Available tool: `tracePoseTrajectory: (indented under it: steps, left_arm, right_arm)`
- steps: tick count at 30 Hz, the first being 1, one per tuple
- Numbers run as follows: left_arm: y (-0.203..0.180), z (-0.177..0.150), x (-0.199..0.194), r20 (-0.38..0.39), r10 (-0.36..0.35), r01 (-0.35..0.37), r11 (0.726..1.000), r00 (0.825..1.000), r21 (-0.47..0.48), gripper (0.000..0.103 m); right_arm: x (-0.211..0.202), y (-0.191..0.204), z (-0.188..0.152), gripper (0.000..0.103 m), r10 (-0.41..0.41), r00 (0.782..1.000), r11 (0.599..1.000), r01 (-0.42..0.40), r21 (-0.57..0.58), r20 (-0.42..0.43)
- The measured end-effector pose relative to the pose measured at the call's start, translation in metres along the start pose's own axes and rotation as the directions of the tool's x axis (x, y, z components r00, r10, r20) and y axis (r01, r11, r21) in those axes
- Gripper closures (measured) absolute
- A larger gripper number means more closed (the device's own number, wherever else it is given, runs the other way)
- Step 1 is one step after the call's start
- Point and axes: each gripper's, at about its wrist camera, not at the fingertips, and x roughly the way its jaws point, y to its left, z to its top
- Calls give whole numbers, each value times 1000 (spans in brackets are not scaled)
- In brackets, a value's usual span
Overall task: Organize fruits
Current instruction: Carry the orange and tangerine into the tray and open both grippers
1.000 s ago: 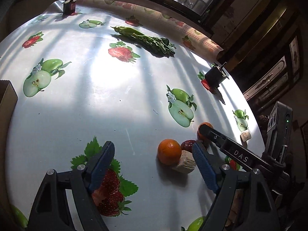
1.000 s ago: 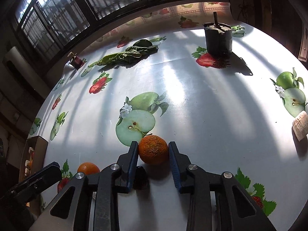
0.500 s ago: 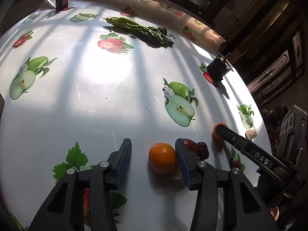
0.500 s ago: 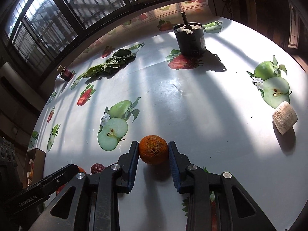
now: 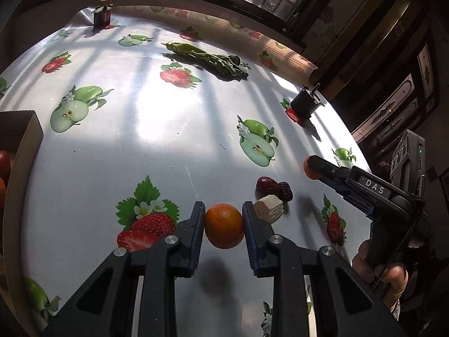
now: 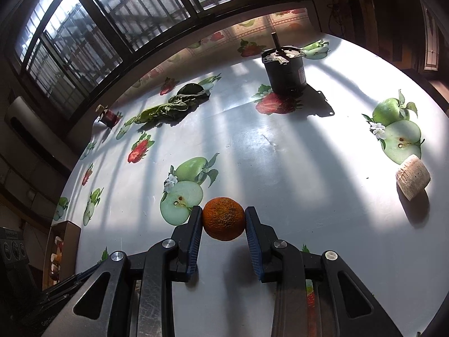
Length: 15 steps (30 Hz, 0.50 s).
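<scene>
Between each hand-held gripper's pads, one orange [image 5: 224, 225].

A home dining spot: fruit-print oilcloth table [image 5: 174, 129], barred window [image 6: 112, 14], leafy greens [image 5: 210, 57].

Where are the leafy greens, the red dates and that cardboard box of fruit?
leafy greens [image 5: 213, 57], left wrist view, middle of the bundle.
red dates [image 5: 273, 186], left wrist view, where the two fruits meet.
cardboard box [image 5: 23, 151], left wrist view, its right wall.
</scene>
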Motion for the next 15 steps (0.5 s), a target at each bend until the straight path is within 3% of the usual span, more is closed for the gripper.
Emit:
tracePoseTrajectory:
  steps: [2,4,6,10,12,15]
  left_arm:
    - [14,-5,-29,36,3,-3,1000,999,-8,77]
    - [36,-9,-62,87,26,-24,999,996,-30,77]
    - [62,-16,-97,148,71,-62,996,986,-62,77]
    - [126,-31,-156,230,212,-181,972,950,-149,76]
    - [159,-40,-177,248,293,-247,948,924,-199,76]
    - [203,-52,-193,236,332,-266,925,913,-272,76]
  right_arm:
    - [1,3,-3,70,117,993,993,-116,29,-24]
    - [2,12,-9,70,161,986,987,-160,14,-39]
    - [5,24,-16,70,164,985,986,-165,-14,-53]
    - [9,48,-40,70,148,985,985,-154,-72,-90]
    - [3,64,-53,70,102,992,986,-112,-127,-79]
    - [-8,97,-74,70,114,991,976,-125,-178,-72]
